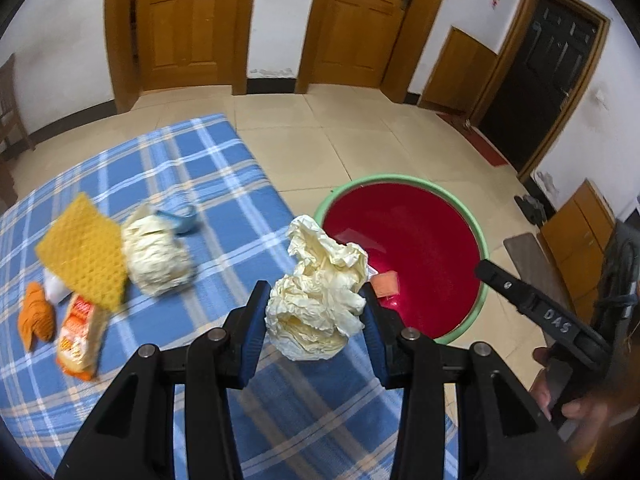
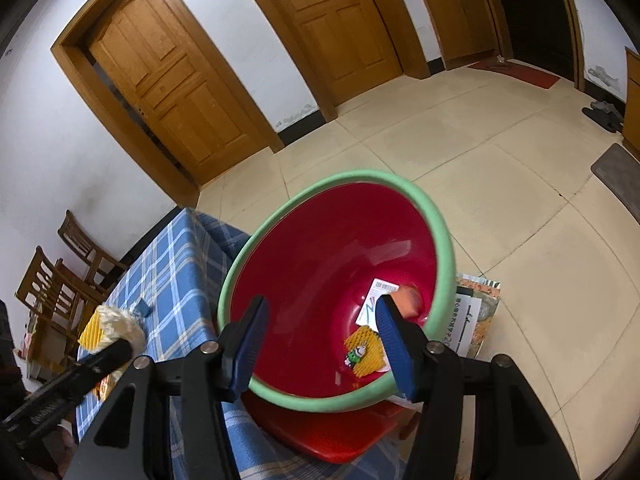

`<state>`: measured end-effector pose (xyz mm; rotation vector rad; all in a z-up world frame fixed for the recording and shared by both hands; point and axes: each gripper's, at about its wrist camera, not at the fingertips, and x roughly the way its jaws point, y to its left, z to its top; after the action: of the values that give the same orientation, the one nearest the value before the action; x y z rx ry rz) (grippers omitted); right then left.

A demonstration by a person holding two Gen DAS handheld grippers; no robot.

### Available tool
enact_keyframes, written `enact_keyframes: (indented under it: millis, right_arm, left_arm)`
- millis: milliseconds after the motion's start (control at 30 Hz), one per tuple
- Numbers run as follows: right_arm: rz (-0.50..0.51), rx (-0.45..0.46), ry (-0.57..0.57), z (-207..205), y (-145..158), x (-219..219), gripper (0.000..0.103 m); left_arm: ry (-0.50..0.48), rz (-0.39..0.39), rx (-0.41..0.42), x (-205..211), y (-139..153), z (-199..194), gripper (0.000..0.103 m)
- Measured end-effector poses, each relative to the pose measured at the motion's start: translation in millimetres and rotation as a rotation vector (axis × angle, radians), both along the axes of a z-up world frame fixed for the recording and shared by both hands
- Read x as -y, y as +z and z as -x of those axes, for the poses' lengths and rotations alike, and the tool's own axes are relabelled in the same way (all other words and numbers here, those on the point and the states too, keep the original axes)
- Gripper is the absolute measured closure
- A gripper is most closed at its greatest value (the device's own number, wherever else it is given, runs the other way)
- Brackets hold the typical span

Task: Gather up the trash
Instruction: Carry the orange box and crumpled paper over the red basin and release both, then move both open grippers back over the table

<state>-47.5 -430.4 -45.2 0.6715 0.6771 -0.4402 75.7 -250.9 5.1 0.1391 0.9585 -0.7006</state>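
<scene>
- Blue plaid cloth [image 1: 192,168] covered the table, with a red basin [image 1: 404,256] rimmed in green just off its edge, over the tiled floor.
- Left gripper [image 1: 316,312] was clamped on a crumpled paper wad [image 1: 320,300], held over the table edge; the basin lay just ahead and to the right.
- Right gripper [image 2: 320,344] hung with jaws apart and nothing between them, pointing into the basin.
- More litter sat on the cloth: a second paper wad [image 1: 154,256], a yellow sponge cloth [image 1: 86,252] and a snack packet [image 1: 80,338].
- Dropping the wad likely needs a short carry rightward; the left hand holds it.
</scene>
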Motion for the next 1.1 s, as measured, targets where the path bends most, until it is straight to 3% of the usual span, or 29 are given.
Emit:
enact_keyframes:
  millis: [367,433,567,800,1100]
  right_arm:
    - [-0.012,0.015,-0.051,14.7,0.7,17.3,0.043]
    - [-0.015,0.014,-0.056,16.1,-0.4,19.8,0.042]
    - [-0.023,0.013,-0.066,18.6,-2.3,23.3,0.042]
    - [-0.038,0.007,-0.070,19.1,-4.9,24.1,0.040]
    - [-0.033,0.014,-0.045,17.5,-0.2,17.8,0.036]
  left_arm:
    - [-0.107,-0.053,-0.032,58.8,-22.9,-2.3,0.058]
    - [-0.122,-0.057,-0.037,65.5,-25.0,-4.2,0.049]
    - [-0.137,-0.068,-0.013,74.1,-23.7,-2.6,0.043]
    - [-0.137,-0.068,0.004,75.8,-18.7,0.3,0.039]
    - [-0.084,-0.042,0.010,48.8,-6.0,-0.7,0.039]
